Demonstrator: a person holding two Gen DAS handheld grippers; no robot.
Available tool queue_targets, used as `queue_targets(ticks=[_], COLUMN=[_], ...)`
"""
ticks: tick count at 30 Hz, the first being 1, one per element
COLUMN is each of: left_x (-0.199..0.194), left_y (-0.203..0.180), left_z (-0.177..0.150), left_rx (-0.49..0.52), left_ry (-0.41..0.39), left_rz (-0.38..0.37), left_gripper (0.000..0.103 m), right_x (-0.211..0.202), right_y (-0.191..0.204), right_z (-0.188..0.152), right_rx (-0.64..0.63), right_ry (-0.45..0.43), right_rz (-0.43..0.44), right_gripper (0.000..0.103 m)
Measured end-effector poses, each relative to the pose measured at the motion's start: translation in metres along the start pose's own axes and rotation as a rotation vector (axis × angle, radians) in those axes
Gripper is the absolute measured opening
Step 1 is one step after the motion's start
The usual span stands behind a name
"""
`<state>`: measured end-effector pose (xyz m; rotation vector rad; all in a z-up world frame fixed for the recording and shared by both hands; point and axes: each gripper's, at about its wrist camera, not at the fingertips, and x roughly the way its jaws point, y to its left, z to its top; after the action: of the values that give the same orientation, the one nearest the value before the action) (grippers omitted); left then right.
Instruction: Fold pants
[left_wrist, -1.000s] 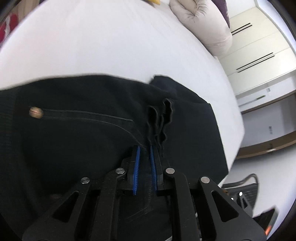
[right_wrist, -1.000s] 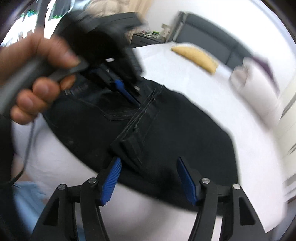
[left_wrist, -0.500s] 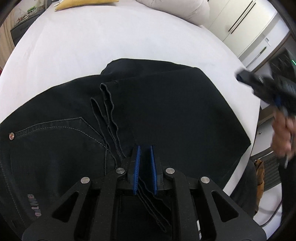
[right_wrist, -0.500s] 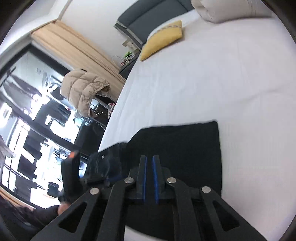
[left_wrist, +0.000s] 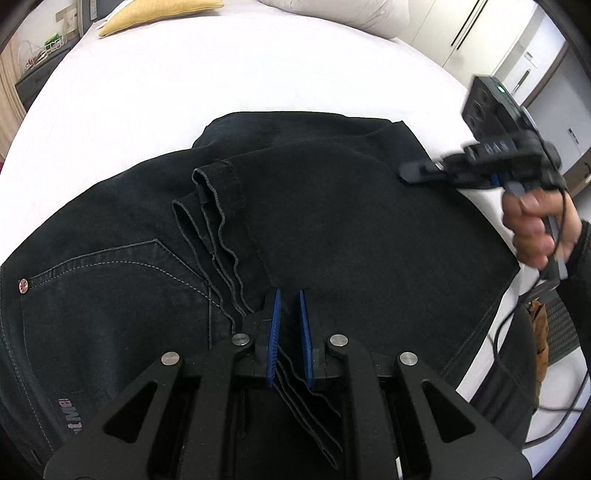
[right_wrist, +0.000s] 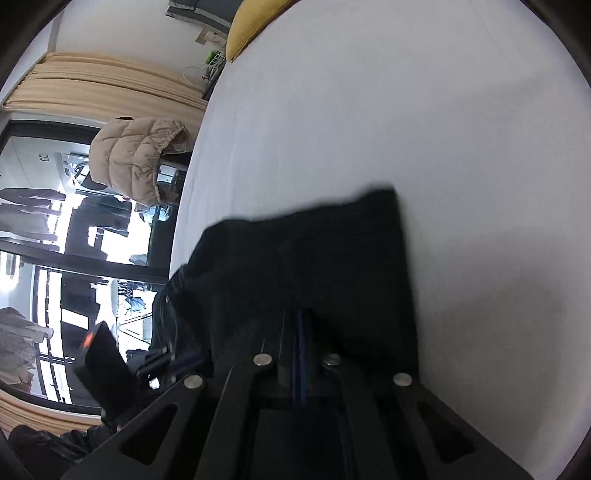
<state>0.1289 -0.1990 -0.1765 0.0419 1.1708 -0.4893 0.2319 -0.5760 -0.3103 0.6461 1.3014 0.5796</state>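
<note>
Black pants (left_wrist: 332, 221) folded on bed (left_wrist: 184, 74), hems toward left gripper (left_wrist: 287, 325); waistband left

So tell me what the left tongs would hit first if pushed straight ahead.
Probably the black pants: the left tongs sit low over the stacked hem edges, with folded denim directly ahead. Depth is unclear in the fisheye view.

Pants (left_wrist: 332, 229) folded on bed (left_wrist: 184, 74); pillow (left_wrist: 159, 13) behind, far edge.
</note>
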Motion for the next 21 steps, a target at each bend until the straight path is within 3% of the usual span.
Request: queue_targets(ticks=[8,14,19,21], left_x=[0.003,-0.002,-0.050,-0.078], left_y=[0.022,0.035,0.056,0.072], left_z=[-0.008,-0.016,-0.035,-0.050], left_rx=[-0.031,-0.071,-0.125,-0.162], left_ry=[-0.014,-0.042,-0.139,-0.194], left_rz=[-0.034,-0.067,-0.104,-0.103], left_gripper=[0.010,0.010,0.010,0.010], right_x=[-0.030,-0.041,-0.048,-0.052], right_y=[-0.005,0.002,0.016,0.027], right_z=[-0.064,-0.111,-0.144,-0.158], right_rx=[0.007,0.035,0.057,0.049], right_ry=[0.007,-0.038,-0.065,-0.089], right_rz=[-0.004,-0.027,-0.029,-0.002], right_gripper=[0.000,0.000,0.001,0.007])
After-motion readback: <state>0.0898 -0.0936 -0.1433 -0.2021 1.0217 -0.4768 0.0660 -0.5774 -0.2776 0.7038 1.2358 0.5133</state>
